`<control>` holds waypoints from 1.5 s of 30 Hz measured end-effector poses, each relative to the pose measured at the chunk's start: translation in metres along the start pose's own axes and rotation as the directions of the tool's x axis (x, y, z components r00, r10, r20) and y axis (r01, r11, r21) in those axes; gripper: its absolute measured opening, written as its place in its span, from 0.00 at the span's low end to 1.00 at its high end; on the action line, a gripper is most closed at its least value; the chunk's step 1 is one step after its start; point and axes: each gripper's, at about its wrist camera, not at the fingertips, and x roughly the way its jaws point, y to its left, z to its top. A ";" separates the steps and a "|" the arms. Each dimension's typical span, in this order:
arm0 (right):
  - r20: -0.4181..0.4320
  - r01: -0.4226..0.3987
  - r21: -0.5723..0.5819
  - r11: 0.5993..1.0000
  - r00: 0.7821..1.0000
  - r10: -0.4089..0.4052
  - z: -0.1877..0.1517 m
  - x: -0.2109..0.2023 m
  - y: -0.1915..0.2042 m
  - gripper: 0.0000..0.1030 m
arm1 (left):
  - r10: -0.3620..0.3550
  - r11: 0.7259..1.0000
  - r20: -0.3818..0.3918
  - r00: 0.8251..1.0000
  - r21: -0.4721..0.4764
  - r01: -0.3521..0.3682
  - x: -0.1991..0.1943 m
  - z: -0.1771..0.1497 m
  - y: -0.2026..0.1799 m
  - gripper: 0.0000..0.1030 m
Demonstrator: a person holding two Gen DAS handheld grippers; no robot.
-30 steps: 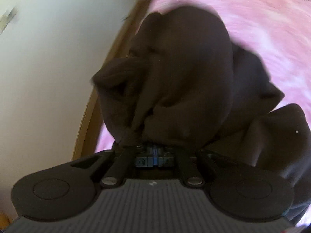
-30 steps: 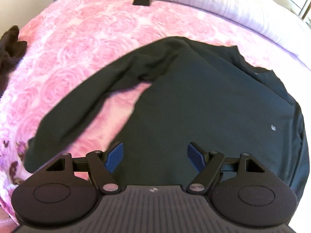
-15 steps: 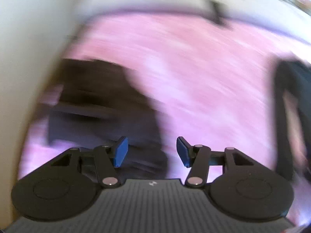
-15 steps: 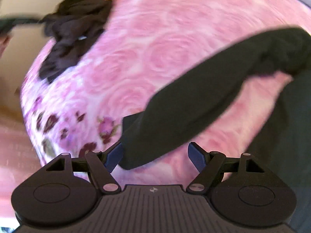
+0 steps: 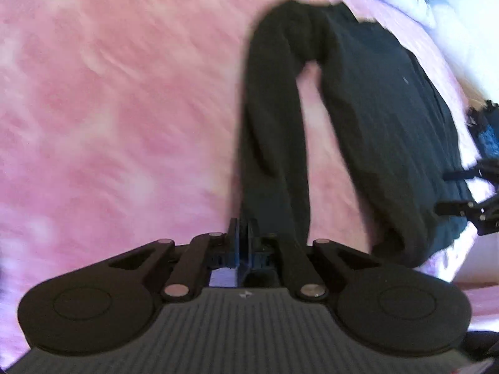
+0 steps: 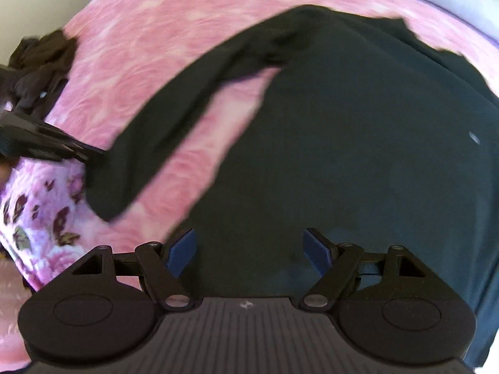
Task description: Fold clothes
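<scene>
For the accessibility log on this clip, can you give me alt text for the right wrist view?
A dark long-sleeved shirt lies spread flat on a pink rose-patterned bedspread, one sleeve angling toward the near left. The right gripper hovers open over the shirt's lower part; the left gripper meets the sleeve's cuff.

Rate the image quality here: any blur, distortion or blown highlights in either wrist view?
Left wrist: pink bedspread streaked with motion blur, white bedding top right overexposed. Right wrist: dark long-sleeved top soft-edged, its sleeve smeared; fisheye bulges the bed in both.
</scene>
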 end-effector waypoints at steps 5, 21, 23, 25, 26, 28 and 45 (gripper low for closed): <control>0.048 -0.006 0.068 0.998 0.999 0.003 -0.019 -0.010 -0.025 0.76 | 0.198 0.980 0.102 0.975 -0.007 -0.198 -0.068 0.050 0.052 0.02; 0.100 0.051 0.195 0.979 0.992 -0.071 0.010 0.011 0.027 0.80 | 0.060 0.977 -0.021 0.998 -0.204 -0.063 -0.035 0.159 0.228 0.17; 0.089 0.051 0.214 0.976 0.993 -0.071 0.023 0.023 0.042 0.80 | 0.093 0.991 -0.008 0.996 -0.098 -0.093 -0.034 0.155 0.226 0.31; 0.079 0.044 0.210 0.977 0.995 -0.062 0.037 0.034 0.061 0.80 | 0.074 0.996 0.020 0.997 0.055 -0.075 -0.030 0.144 0.211 0.40; 0.077 0.037 0.197 0.980 0.996 -0.053 0.043 0.039 0.071 0.80 | 0.063 0.987 0.021 0.998 0.146 -0.065 -0.024 0.135 0.199 0.45; 0.072 0.021 0.170 0.985 0.997 -0.033 0.057 0.047 0.091 0.80 | 0.067 0.938 0.002 0.998 0.340 -0.064 -0.004 0.117 0.174 0.48; 0.035 0.031 0.155 0.987 0.999 -0.037 0.092 0.070 0.140 0.82 | -0.366 0.930 0.023 0.930 -0.033 0.366 -0.041 0.156 0.234 0.00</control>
